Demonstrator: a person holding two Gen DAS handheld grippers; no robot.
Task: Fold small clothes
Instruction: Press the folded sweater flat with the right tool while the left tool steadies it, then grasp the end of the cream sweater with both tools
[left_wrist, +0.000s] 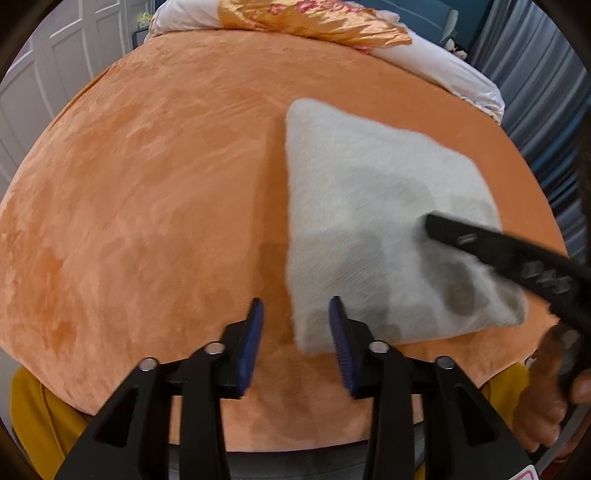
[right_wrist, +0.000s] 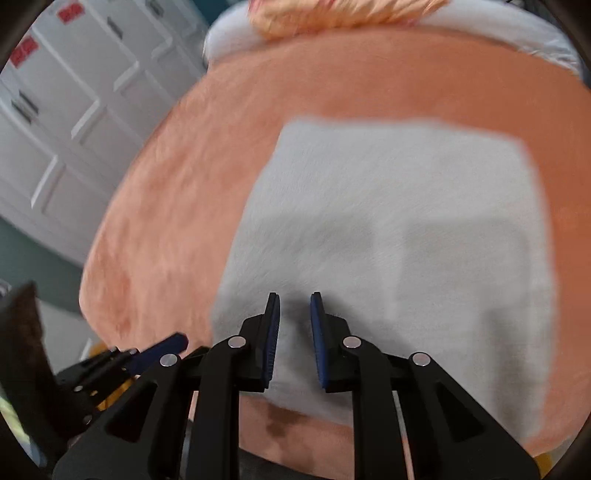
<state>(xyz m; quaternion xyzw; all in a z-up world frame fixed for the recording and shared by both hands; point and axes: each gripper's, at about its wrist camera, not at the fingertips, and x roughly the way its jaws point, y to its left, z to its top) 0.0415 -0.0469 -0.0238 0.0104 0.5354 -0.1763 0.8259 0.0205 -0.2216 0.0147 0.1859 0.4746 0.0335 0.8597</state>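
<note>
A small white cloth (left_wrist: 369, 221), folded flat into a rough rectangle, lies on the orange bedspread (left_wrist: 147, 203). My left gripper (left_wrist: 295, 306) hovers at the cloth's near left corner. Its blue pads stand apart with nothing pinched between them. My right gripper (left_wrist: 430, 223) reaches in from the right, its black tip over the cloth's right part. In the right wrist view the right gripper (right_wrist: 294, 299) sits just above the near part of the cloth (right_wrist: 406, 221), with a narrow gap between its pads and no fabric caught in it. The left gripper (right_wrist: 181, 339) shows at the lower left.
An orange satin cover (left_wrist: 314, 18) and a white pillow (left_wrist: 443, 62) lie at the bed's far end. White cabinet doors (right_wrist: 55, 129) stand to the left, and a grey-blue curtain (left_wrist: 546, 92) hangs on the right. A person's yellow garment (left_wrist: 33, 413) and hand (left_wrist: 554, 391) are at the near edge.
</note>
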